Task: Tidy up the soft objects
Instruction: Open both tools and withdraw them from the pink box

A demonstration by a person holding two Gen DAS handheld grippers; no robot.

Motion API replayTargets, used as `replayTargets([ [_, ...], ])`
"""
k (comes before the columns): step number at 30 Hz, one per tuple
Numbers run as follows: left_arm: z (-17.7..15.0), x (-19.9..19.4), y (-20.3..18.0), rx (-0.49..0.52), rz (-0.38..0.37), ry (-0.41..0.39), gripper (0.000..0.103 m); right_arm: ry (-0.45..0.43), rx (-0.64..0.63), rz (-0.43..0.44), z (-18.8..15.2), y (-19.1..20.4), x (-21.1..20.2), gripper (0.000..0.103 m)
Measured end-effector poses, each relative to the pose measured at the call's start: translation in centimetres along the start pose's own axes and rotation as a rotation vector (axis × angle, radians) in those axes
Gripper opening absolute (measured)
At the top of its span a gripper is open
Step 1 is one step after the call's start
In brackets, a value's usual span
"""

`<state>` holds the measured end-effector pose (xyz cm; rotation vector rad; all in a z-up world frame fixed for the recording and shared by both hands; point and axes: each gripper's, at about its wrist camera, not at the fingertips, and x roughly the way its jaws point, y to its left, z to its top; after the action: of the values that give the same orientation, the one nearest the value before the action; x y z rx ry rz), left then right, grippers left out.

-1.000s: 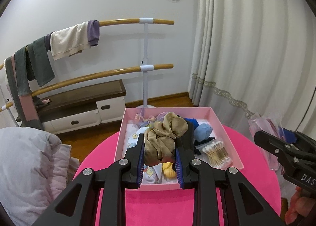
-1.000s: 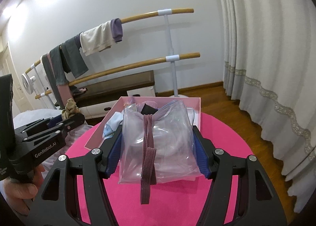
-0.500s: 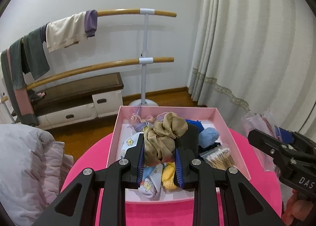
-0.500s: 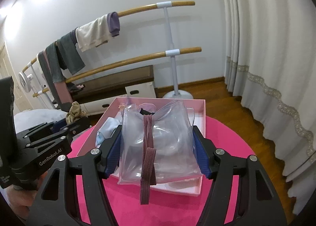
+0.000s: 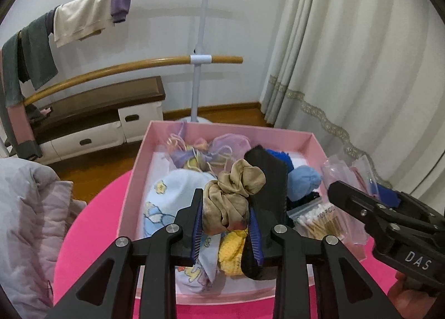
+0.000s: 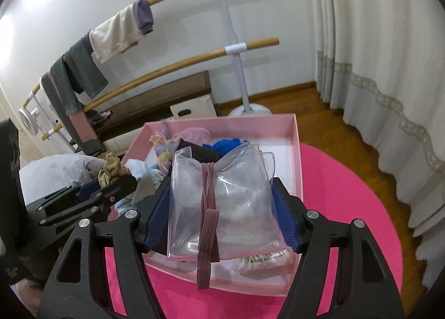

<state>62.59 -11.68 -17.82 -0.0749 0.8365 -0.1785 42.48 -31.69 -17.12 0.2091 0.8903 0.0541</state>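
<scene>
My left gripper (image 5: 225, 224) is shut on a tan satin scrunchie (image 5: 232, 193) and holds it over the near part of a pink box (image 5: 139, 160). The box holds a light blue printed cloth (image 5: 167, 196), a yellow knit piece (image 5: 232, 249), a black cloth (image 5: 268, 177), blue knit items (image 5: 303, 179) and a bag of cotton swabs (image 5: 317, 221). My right gripper (image 6: 222, 213) is shut on a clear plastic pouch (image 6: 239, 207) with a mauve elastic band (image 6: 207, 224) around it, above the pink box's (image 6: 296, 152) near right corner.
The box stands on a round bright pink table (image 6: 347, 207). A pale quilted cover (image 5: 27, 221) lies at the left. Behind are a wooden ballet barre (image 5: 111, 74) with hanging clothes, a low cabinet (image 5: 97, 121) and white curtains (image 5: 347, 68).
Both grippers have moved forward and lower over the pink box, which now looks nearer and larger. Each keeps hold of its item.
</scene>
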Motion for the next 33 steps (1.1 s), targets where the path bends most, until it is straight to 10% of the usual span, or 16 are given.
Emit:
replayTargets([
  [5,-0.1,2.0,-0.1,-0.005,0.072,0.001,0.075,0.042,0.041,0.005,-0.7,-0.9,1.8,0.070],
  [14,-1.2,0.3,0.9,-0.041,0.113,-0.066,0.103,0.048,0.095,0.011,-1.1,-1.6,1.9,0.099],
  [33,-6.6,-13.2,4.7,-0.081,0.153,-0.222,0.103,-0.060,0.120,-0.008,-3.4,0.4,-5.6,0.103],
])
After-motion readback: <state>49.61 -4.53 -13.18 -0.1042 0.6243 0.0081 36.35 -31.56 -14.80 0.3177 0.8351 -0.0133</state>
